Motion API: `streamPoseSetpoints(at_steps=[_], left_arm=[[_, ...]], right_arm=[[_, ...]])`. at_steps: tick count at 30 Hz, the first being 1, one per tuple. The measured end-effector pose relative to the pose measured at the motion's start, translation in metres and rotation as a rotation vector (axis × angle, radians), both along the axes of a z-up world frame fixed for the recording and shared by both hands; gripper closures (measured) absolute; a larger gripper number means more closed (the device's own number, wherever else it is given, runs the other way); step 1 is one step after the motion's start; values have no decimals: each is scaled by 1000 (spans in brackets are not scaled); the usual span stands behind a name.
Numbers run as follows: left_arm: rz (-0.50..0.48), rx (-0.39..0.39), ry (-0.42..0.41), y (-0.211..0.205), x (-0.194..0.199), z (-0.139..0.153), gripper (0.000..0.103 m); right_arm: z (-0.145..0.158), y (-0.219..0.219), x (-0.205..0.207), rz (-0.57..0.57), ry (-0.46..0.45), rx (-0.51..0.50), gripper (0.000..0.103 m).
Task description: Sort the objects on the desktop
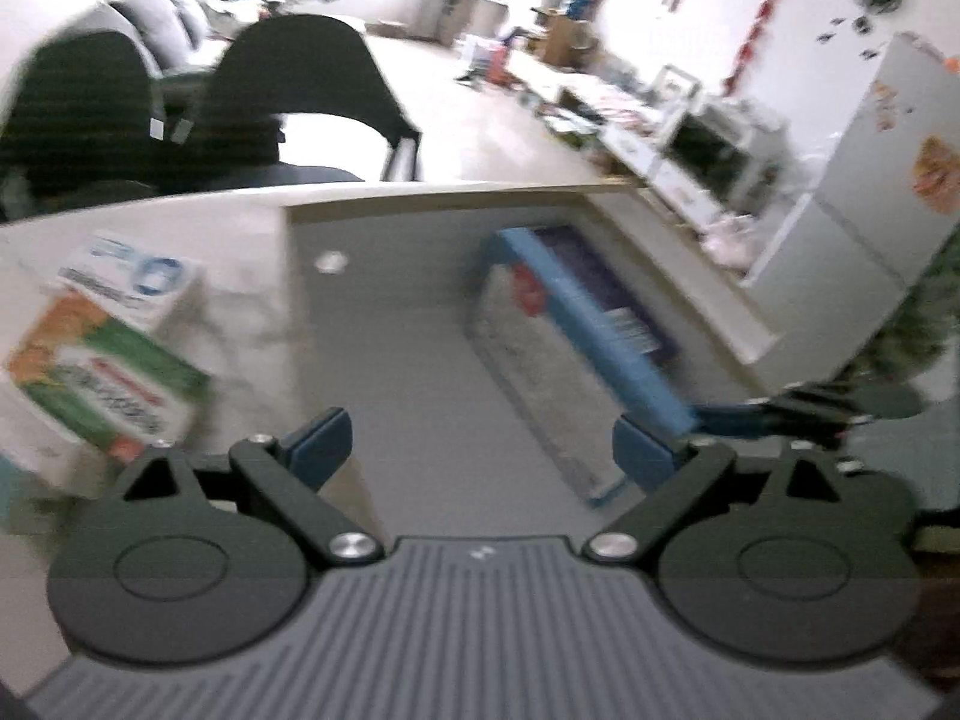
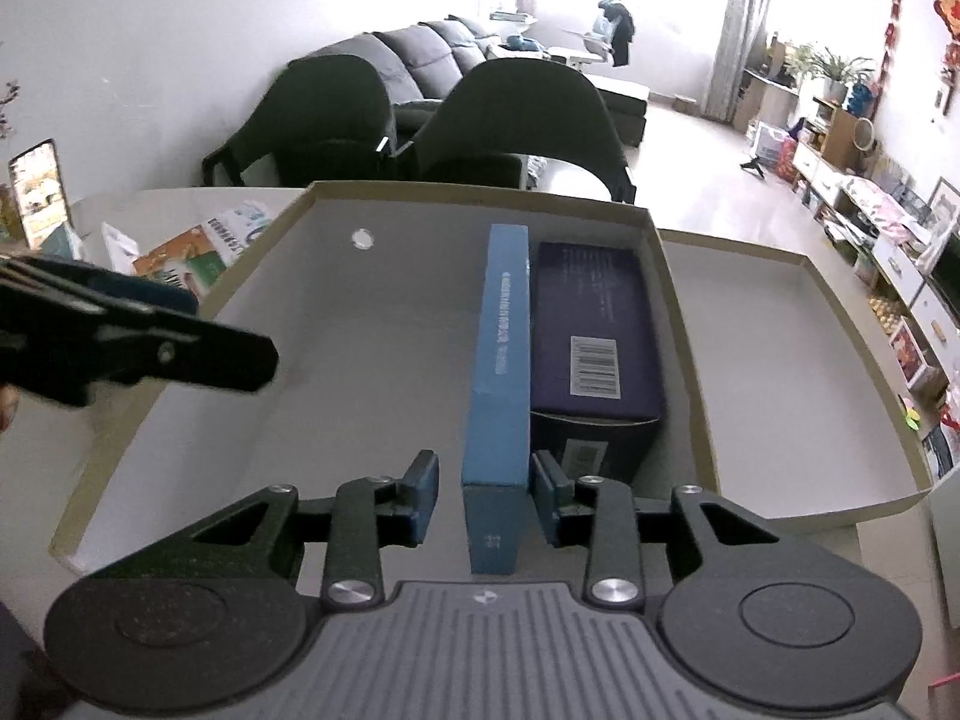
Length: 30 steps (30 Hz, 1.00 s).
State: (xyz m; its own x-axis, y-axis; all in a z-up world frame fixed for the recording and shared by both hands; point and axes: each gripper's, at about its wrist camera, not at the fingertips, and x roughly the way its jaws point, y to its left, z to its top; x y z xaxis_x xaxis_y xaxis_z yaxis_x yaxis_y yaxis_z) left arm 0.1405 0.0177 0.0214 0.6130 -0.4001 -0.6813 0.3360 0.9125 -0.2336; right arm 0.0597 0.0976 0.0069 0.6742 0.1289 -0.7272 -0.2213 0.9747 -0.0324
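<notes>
My right tongs (image 2: 485,498) straddle the blue box (image 2: 498,372), standing on edge in the tray (image 2: 180,324) against the purple box (image 2: 591,324), pads not pressing. Looks light, stiff, tippy, so I'd pinch its flat faces. Left tongs (image 1: 480,441) gape, empty.

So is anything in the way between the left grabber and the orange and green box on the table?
Nothing visible: the left gripper is open and empty, and the orange and green box lies outside the cardboard tray, unblocked.

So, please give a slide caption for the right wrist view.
Right gripper straddles an upright blue box beside a purple box in the cardboard tray.
</notes>
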Motion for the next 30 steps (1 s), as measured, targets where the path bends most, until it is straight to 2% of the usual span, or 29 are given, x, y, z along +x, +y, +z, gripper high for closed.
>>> streamPoseSetpoints(at_steps=[3, 6, 9, 11, 12, 14, 15, 20, 27, 30], left_arm=[[33, 63, 7, 3, -4, -4, 14], [55, 92, 32, 5, -8, -9, 27], [58, 97, 61, 4, -10, -14, 43], [61, 95, 81, 4, -11, -18, 62], [66, 96, 89, 4, -11, -20, 64], [88, 120, 90, 4, -12, -23, 80], [93, 127, 89, 4, -14, -24, 83], [100, 147, 69, 5, -21, -25, 86], [113, 195, 32, 4, -22, -22, 90], [127, 193, 32, 10, -21, -21, 92]], right_arm=[[5, -3, -8, 32, 0, -5, 66], [8, -6, -13, 61, 14, -16, 66], [8, -10, -15, 77, 38, -7, 67], [6, -13, -15, 81, 57, 3, 68], [5, -13, -14, 80, 66, 8, 69], [2, -14, -11, 77, 84, 17, 70], [0, -14, -9, 72, 93, 23, 73], [-8, -13, 1, 46, 126, 56, 82], [-10, -11, 12, 28, 146, 99, 84], [-10, -10, 15, 31, 156, 124, 84]])
